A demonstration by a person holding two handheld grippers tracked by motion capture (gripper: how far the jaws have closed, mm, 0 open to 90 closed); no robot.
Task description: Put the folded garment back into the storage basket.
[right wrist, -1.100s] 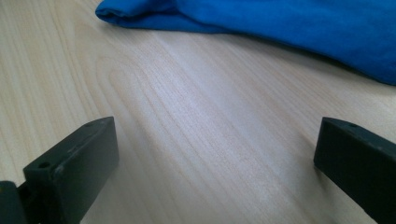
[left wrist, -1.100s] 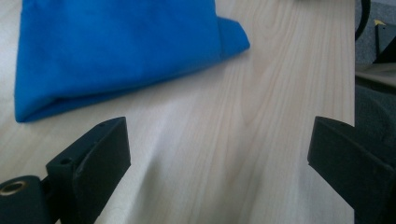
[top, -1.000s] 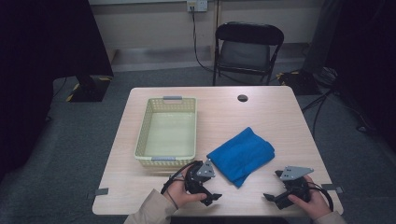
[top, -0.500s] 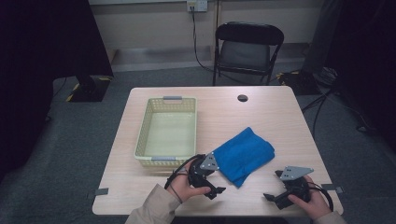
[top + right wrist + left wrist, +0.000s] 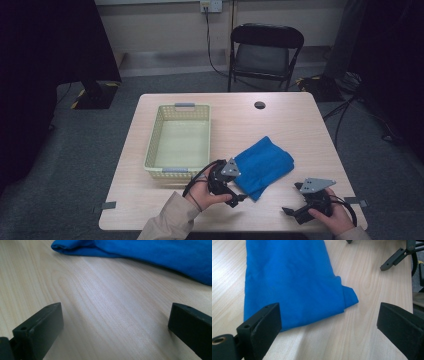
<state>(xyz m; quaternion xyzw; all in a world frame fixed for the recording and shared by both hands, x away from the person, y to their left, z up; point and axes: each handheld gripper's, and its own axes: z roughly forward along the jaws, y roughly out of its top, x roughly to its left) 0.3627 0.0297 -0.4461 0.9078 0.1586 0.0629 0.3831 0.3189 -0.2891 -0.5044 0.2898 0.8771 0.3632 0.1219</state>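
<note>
A folded blue cloth [image 5: 262,166] lies on the wooden table [image 5: 280,125], right of a pale yellow basket [image 5: 179,141]. My left gripper [image 5: 236,199] is open at the cloth's near left corner, its jaws spread wide. In the left gripper view the cloth [image 5: 292,282] lies just ahead, its near edge level with the left jaw, and my left gripper [image 5: 329,326] holds nothing. My right gripper [image 5: 292,212] rests open near the table's front right edge. In the right gripper view the cloth [image 5: 155,252] lies farther off, beyond bare wood.
The basket is empty and stands left of centre. A dark round hole [image 5: 259,105] marks the table's far side. A black folding chair [image 5: 264,50] stands behind the table. Grey tape tabs [image 5: 106,205] stick to the front corners.
My left gripper has moved right and forward, up to the near corner of the blue cloth. The right gripper has stayed in place.
</note>
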